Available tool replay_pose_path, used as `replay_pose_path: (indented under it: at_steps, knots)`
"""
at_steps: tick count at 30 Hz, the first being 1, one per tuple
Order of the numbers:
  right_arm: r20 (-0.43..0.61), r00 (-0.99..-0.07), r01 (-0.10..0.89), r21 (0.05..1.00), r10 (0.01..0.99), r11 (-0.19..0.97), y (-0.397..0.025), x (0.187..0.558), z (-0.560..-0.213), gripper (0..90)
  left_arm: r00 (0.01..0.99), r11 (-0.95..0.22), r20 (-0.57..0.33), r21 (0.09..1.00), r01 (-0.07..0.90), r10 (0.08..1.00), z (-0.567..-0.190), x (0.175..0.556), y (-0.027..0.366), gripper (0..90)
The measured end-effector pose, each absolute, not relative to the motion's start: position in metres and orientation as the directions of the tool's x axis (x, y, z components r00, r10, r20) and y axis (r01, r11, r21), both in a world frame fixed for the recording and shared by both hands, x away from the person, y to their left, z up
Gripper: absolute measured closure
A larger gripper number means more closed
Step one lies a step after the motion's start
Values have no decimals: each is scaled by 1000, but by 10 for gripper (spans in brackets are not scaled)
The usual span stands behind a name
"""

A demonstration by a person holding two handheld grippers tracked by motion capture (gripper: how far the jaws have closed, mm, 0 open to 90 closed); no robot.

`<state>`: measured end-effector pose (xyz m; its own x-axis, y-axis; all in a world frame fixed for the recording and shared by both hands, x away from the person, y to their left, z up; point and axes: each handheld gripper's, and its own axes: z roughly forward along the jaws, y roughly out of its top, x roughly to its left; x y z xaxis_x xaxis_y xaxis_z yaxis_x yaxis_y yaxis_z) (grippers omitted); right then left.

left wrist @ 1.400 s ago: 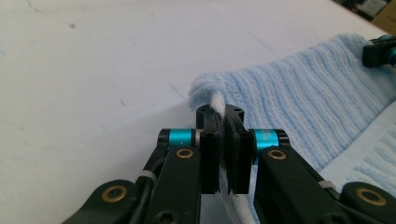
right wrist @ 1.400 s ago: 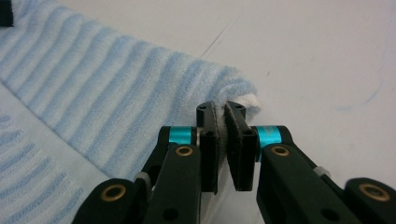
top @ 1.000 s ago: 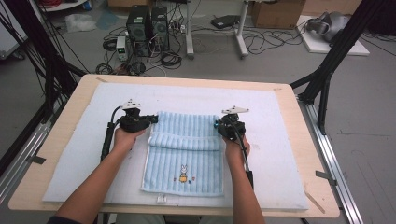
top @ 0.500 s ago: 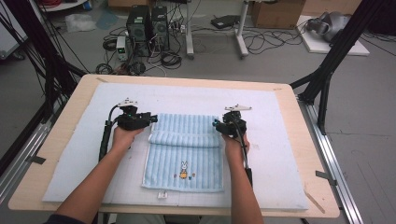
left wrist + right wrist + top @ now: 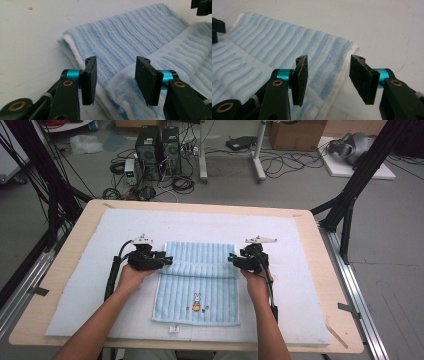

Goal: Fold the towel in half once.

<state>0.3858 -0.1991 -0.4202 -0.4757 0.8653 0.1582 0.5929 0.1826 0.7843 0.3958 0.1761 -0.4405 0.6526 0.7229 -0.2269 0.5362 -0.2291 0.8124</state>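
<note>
A light blue striped towel (image 5: 197,282) lies flat on the white padded mat (image 5: 75,285) that covers the wooden table (image 5: 320,235). The far part of the towel is folded over toward the person, so a double layer makes a band across the towel. On the near part a small rabbit picture (image 5: 197,298) is printed, and a small white label (image 5: 173,329) sticks out at the near edge.

The left gripper (image 5: 166,261) is at the left end of the folded band, and the right gripper (image 5: 231,258) is at the right end, each one held in a hand of the person. The two grippers point toward each other across the towel.

In the left gripper view, the jaws of the left gripper (image 5: 116,75) stand wide apart and hold nothing. The folded edge of the towel (image 5: 130,42) is seen between and under them, with its white border just below the pads.

In the right gripper view, the right gripper (image 5: 328,75) is also wide open and grips nothing. The corner of the towel (image 5: 312,52) lies under the jaws, and its white hem runs between them. The mat is bare to the right of this corner.
</note>
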Motion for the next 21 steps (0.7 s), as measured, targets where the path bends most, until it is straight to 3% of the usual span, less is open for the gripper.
replay_pose_path:
  at_steps: [6,12,21]
  knots:
    - [204,-541,620,752,816,223,-202,375,-433,514,674,-284,-186,803,523,715,-442,387,173,559]
    - [197,-579,615,743,792,265,-202,368,-441,791,694,-339,-124,803,490,709,-445,377,173,810]
    - [153,-604,569,770,782,289,-201,353,-433,812,709,-269,-143,859,435,690,-436,359,183,849]
